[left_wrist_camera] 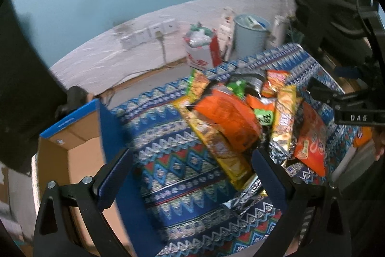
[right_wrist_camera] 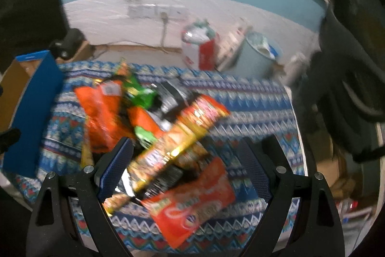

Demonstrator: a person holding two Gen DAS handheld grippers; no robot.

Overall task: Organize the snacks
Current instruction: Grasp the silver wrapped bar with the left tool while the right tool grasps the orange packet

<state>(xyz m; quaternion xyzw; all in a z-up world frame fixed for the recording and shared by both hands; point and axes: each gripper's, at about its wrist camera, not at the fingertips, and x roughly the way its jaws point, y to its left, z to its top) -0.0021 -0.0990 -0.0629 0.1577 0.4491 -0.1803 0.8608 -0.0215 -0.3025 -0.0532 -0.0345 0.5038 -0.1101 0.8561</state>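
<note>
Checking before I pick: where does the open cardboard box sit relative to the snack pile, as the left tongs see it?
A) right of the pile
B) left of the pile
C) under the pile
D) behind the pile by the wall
B: in the left wrist view the cardboard box stands off the cloth's left edge, while the snack pile lies to the right.

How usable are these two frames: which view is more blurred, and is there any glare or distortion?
Right wrist view: heavy motion blur, snack packets smeared, print unreadable. Left wrist view: milder blur, packets easier to tell apart, small glints on foil. Both: strong fisheye bending, the patterned cloth curves, dark corners. Both grippers, left and right, are open.
</note>
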